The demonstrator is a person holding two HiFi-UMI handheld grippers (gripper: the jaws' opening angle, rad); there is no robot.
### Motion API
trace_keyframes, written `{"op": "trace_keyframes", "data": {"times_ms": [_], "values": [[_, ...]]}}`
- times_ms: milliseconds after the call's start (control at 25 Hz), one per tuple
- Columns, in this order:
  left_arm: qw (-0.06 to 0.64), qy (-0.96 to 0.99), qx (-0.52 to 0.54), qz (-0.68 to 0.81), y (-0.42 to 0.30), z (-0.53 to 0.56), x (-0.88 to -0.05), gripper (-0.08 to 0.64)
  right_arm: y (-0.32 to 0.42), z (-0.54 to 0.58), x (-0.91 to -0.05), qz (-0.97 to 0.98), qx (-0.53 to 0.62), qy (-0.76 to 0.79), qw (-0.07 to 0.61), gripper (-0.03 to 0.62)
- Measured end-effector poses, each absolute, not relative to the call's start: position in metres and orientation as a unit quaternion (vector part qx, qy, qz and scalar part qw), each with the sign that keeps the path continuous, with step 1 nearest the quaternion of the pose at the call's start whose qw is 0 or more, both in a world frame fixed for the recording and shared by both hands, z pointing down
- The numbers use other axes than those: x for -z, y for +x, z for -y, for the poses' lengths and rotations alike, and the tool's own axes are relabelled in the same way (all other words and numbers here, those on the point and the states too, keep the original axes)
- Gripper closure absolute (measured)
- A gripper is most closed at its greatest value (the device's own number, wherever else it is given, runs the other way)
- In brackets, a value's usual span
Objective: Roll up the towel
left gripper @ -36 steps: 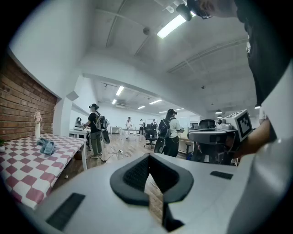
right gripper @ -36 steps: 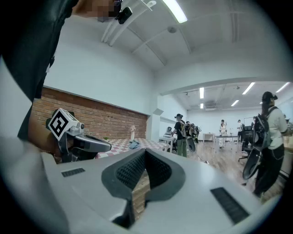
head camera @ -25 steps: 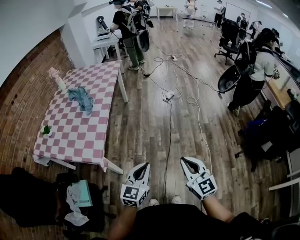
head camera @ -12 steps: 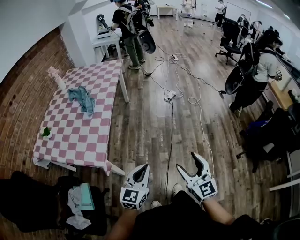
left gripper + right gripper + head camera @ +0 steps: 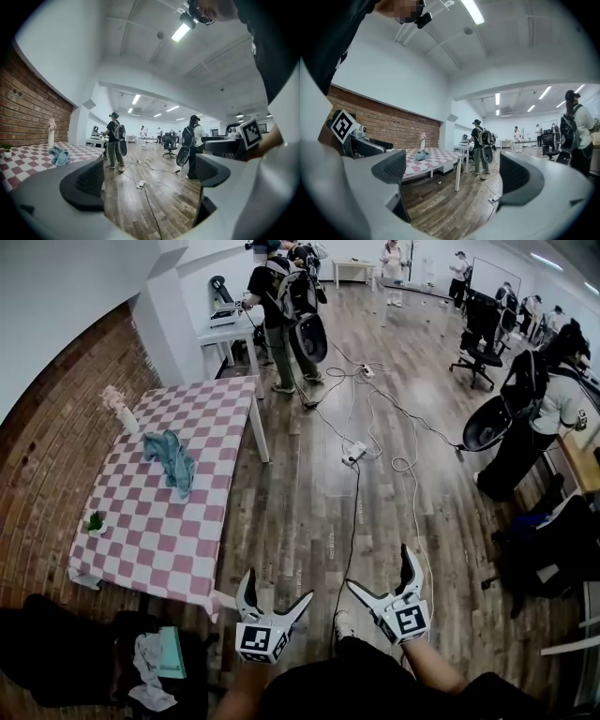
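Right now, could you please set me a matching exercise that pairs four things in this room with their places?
Things:
1. towel
2. plant
3. vase
4. power strip

Places:
A. on the floor
B. far left corner of the table
C. crumpled, mid-table
D. table's left edge, nearer end

Pairs: 1-C; 2-D; 3-B; 4-A.

- No words, numbers or brand marks legible in any view.
- On cube of left hand-held gripper [image 5: 277, 585]: black-and-white square marker [image 5: 256, 638], coded pattern only, no lettering.
- On cube of right hand-held gripper [image 5: 380, 566]: second square marker [image 5: 409, 619], likewise no lettering.
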State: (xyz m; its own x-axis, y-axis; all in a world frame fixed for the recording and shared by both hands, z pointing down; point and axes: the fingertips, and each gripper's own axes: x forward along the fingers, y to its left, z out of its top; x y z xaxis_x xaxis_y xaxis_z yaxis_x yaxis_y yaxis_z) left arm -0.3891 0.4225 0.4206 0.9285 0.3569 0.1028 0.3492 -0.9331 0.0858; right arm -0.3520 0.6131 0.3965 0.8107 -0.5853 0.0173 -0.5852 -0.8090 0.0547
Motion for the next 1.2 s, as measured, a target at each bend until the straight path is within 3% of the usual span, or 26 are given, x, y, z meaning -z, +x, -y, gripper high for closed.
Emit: {"op": "trace_keyframes", "data": {"times_ms": [280, 640, 1200], "values": [[0.027, 0.989, -0.063, -0.133, -0.32, -0.431, -0.418, -0.034, -0.267, -0.623, -0.399, 0.362, 0.009, 0.932, 0.029, 0.0], [0.03, 0.995, -0.079, -0.049, -0.285, -0.404, -0.438, -0.032, -0.198, -0.603, -0.422, 0.426, 0.006, 0.904, 0.029, 0.0], [0.033, 0.991, -0.11, 0.064, -0.241, -0.256, -0.473, -0.009, -0.123, -0.429, -0.442, 0.541, -0.032, 0.838, 0.062, 0.0]]}}
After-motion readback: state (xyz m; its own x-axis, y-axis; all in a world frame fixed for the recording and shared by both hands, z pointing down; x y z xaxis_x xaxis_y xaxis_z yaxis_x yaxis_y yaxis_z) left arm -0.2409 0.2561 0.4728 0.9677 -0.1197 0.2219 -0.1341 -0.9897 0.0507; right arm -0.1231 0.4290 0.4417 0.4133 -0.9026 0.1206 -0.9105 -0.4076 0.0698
